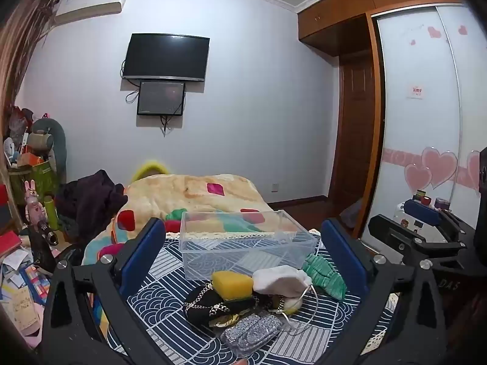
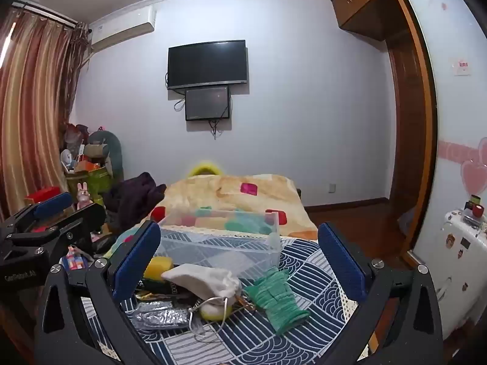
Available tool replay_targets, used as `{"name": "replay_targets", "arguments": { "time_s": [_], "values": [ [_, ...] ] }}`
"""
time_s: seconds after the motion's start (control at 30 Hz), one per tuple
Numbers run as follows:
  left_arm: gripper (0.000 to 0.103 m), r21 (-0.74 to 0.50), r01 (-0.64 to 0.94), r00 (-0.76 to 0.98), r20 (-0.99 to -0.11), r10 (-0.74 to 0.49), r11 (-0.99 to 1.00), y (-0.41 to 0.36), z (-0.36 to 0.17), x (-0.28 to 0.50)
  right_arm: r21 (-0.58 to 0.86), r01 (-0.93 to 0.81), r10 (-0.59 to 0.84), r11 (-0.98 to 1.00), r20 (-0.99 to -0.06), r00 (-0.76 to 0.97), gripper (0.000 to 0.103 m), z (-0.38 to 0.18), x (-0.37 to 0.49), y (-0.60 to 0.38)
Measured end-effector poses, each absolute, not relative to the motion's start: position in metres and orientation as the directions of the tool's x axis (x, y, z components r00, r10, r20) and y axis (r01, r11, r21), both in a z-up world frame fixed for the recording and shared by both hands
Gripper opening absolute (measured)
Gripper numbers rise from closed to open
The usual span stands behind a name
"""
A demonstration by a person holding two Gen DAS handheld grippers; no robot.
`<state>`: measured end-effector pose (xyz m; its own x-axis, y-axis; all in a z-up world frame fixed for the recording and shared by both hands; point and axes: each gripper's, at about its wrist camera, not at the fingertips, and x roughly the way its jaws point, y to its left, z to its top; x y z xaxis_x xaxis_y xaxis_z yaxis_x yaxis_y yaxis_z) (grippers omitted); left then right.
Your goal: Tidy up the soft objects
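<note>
A clear plastic box (image 1: 243, 243) (image 2: 222, 243) stands empty on a blue-and-white patterned cloth (image 1: 170, 319) (image 2: 304, 273). In front of it lies a pile: a yellow sponge (image 1: 232, 284) (image 2: 158, 269), a white drawstring pouch (image 1: 281, 279) (image 2: 207, 279), a green knitted piece (image 1: 324, 275) (image 2: 275, 296), a black cloth with a chain (image 1: 207, 305) and a silver glittery pouch (image 1: 251, 331) (image 2: 162, 316). My left gripper (image 1: 243, 261) is open above the pile, holding nothing. My right gripper (image 2: 240, 261) is open and empty over the pouch and the green piece.
A bed with a patchwork blanket (image 1: 197, 194) (image 2: 231, 194) lies behind the box. Cluttered toys and bags (image 1: 33, 182) fill the left side. A wardrobe with sliding doors (image 1: 426, 121) and a white appliance (image 2: 459, 243) stand on the right.
</note>
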<state>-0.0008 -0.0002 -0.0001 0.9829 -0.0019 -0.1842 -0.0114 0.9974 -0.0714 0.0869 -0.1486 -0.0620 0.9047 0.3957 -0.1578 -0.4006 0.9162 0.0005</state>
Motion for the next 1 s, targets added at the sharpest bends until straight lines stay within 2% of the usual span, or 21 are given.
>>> {"name": "replay_targets", "arguments": {
  "time_s": [1.0],
  "values": [
    [0.103, -0.065, -0.006, 0.984, -0.177, -0.005, 0.998, 0.002, 0.007, -0.006, 0.01, -0.404, 0.4, 0.915, -0.152, 0.904, 0.103, -0.056, 0.082, -0.153]
  ]
}}
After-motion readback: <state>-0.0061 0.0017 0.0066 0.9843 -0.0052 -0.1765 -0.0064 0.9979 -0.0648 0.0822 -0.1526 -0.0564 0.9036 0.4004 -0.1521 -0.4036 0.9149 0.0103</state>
